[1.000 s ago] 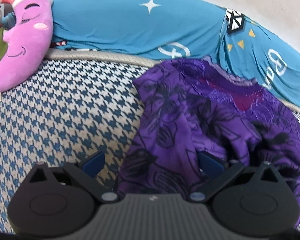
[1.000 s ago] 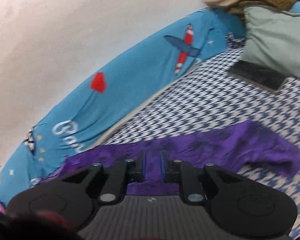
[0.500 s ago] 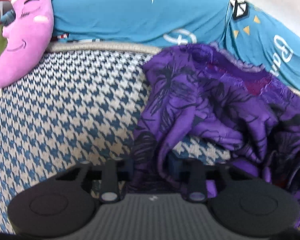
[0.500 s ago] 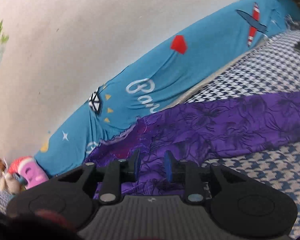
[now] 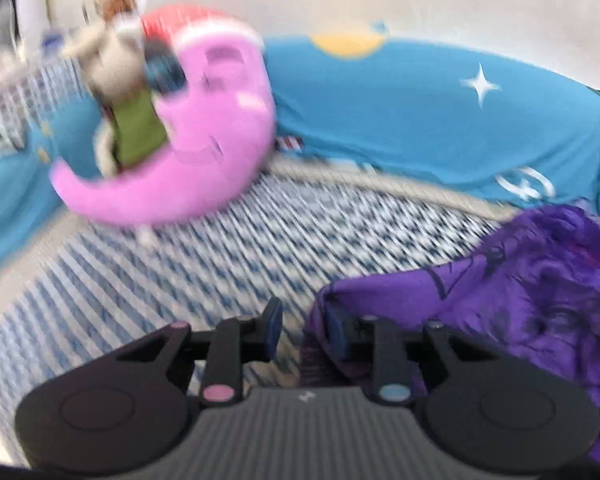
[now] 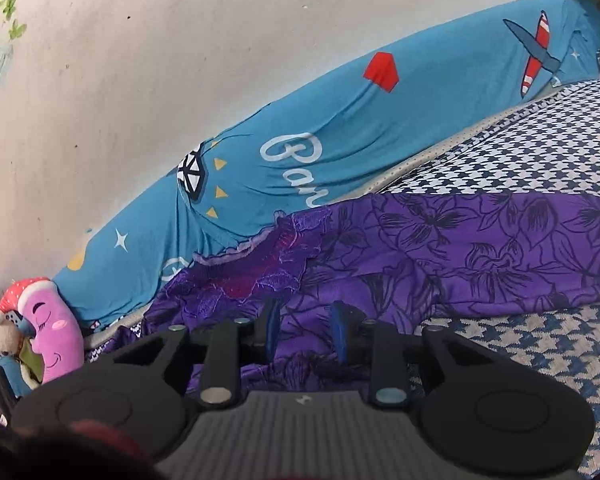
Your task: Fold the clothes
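Observation:
A purple flower-print garment (image 6: pixel 460 248) lies spread on the houndstooth bed cover (image 6: pixel 540 160), with its lace neckline toward the blue bolster and one sleeve stretched out to the right. My right gripper (image 6: pixel 302 330) sits low over its near edge, and purple cloth fills the narrow gap between the blue pads. The left wrist view is blurred. There the garment (image 5: pixel 520 292) bunches at the right, and its edge lies between the pads of my left gripper (image 5: pixel 303 326), against the right pad. Bed cover (image 5: pixel 220 260) shows beside that edge.
A long blue printed bolster (image 6: pixel 320 120) runs along the pale wall behind the bed. A pink moon pillow (image 5: pixel 204 140) and a small stuffed toy (image 5: pixel 112 64) lie at the left end. The houndstooth cover stretches left of the garment.
My left gripper went from wide open to shut on the garment's edge and has swung left, bringing the moon pillow to mid view. The right view turned left, and its pads stand slightly wider.

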Tool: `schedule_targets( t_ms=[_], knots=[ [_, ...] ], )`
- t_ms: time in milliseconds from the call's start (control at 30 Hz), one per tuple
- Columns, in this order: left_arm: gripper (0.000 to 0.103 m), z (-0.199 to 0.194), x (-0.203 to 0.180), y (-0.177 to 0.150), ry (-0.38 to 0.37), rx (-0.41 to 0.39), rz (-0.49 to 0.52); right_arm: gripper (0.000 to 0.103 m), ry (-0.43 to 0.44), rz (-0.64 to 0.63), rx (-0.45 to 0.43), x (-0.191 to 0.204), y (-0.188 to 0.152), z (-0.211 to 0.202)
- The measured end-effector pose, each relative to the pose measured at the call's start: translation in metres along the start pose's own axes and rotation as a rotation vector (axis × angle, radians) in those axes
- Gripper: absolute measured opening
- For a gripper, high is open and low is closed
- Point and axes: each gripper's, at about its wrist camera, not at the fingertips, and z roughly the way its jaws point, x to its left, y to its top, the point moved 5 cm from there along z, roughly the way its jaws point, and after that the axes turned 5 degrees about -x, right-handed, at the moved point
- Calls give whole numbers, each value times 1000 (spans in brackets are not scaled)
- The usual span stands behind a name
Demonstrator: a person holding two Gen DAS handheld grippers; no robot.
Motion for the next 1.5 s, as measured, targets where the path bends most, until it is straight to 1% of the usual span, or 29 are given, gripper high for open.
schedule_targets(
  t_ms=[67, 100, 133, 167, 233, 267, 333, 400, 467, 500, 533, 567, 633, 700, 733, 800, 967, 1000, 1067, 1100, 1133, 1200, 1233, 1267, 1300, 1500],
  knots=[
    [24, -5, 6, 9, 76, -70, 13, 28, 0, -7, 10, 1, -1, 2],
    [24, -6, 13, 13, 112, -91, 1, 28, 0, -11, 14, 2, -2, 2],
    [24, -6, 16, 15, 119, -84, -15, 28, -1, -18, 19, 2, -2, 3],
    [25, -1, 19, 16, 96, -56, -36, 28, -2, -27, 22, 2, -2, 3],
    [26, 7, 22, 15, 12, 10, -96, 29, -6, -43, 22, 1, -1, 3],
    [28, 8, 21, 13, -7, 25, -102, 30, -7, -53, 22, 1, -1, 3],
    [33, 6, 18, 11, -39, 45, -105, 34, -2, -82, 27, 1, 0, 3],
    [43, 0, 15, 12, -95, 44, -131, 38, 2, -118, 39, 1, -2, 3],
    [62, -9, 11, 12, -161, 37, -153, 42, 14, -147, 65, 1, -5, 4],
    [67, -15, 8, 11, -199, 31, -160, 42, 18, -158, 77, 0, -6, 5],
    [78, -21, 0, 10, -235, 26, -148, 43, 20, -160, 88, -3, -9, 5],
    [83, -28, -7, 9, -270, 21, -136, 44, 26, -164, 104, -5, -11, 6],
    [83, -40, -23, 5, -336, 13, -100, 50, 41, -178, 148, -9, -18, 10],
    [83, -49, -40, -1, -398, 21, -59, 51, 31, -173, 171, -16, -24, 12],
    [85, -52, -50, -4, -429, 28, -41, 53, 28, -171, 183, -19, -27, 14],
    [86, -57, -64, -11, -480, 53, -24, 54, 26, -174, 210, -23, -34, 19],
    [86, -59, -89, -27, -529, 119, -13, 54, 9, -209, 216, -20, -48, 32],
    [86, -59, -93, -30, -534, 129, -13, 53, 5, -224, 213, -18, -50, 34],
    [86, -60, -99, -33, -536, 135, 3, 43, -7, -254, 207, -13, -55, 38],
    [86, -61, -102, -35, -537, 138, 10, 28, -19, -271, 203, -11, -57, 39],
    [86, -62, -103, -35, -536, 136, 16, 18, -31, -288, 201, -9, -59, 39],
    [87, -63, -107, -36, -533, 136, 21, 13, -44, -305, 192, -7, -60, 37],
    [89, -62, -107, -36, -527, 137, 22, 11, -51, -308, 181, -7, -58, 34],
    [90, -62, -107, -36, -521, 138, 24, 11, -61, -308, 157, -8, -52, 29],
    [90, -61, -107, -35, -516, 139, 25, 6, -72, -307, 133, -9, -47, 23],
    [92, -57, -105, -34, -481, 139, 25, 5, -137, -304, -9, -14, -15, -9]
  ],
)
